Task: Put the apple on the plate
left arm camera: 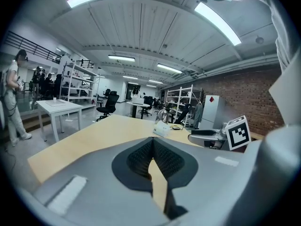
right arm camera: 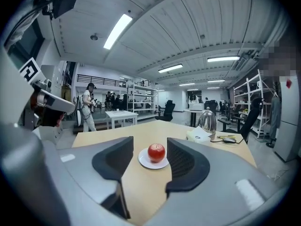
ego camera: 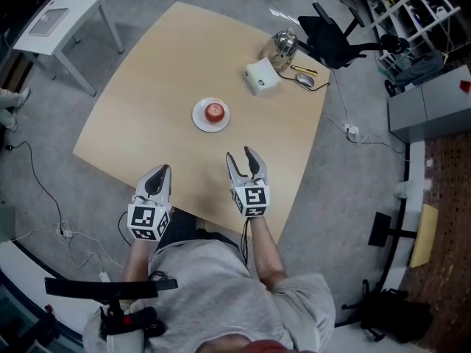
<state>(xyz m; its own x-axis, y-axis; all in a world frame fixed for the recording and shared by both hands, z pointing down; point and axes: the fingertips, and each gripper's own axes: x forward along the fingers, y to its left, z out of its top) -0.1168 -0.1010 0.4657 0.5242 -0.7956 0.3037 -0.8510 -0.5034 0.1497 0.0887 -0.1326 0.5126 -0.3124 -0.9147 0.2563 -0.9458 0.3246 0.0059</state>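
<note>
Apple (ego camera: 214, 111) sits on the plate (ego camera: 200, 120), mid-table (ego camera: 147, 87), upright and untouched. Right gripper (ego camera: 241, 155) at 5 o'clock from the plate, well apart from it. Its fingers are spread with nothing between them, and its own view frames the apple far ahead in the gap. Left gripper (ego camera: 162, 171) at 7 o'clock, near the table edge, fingertips pressed together, empty. At 1 o'clock from the plate: a white box (ego camera: 262, 76), possibly tissues. Kettle (ego camera: 283, 45) just beyond it, mouse (ego camera: 305, 80) beside.

Open-plan office lab, white desk (ego camera: 55, 20), swivel chair (ego camera: 335, 39), metal shelving (left arm camera: 80, 84), brick wall (left arm camera: 249, 93)
</note>
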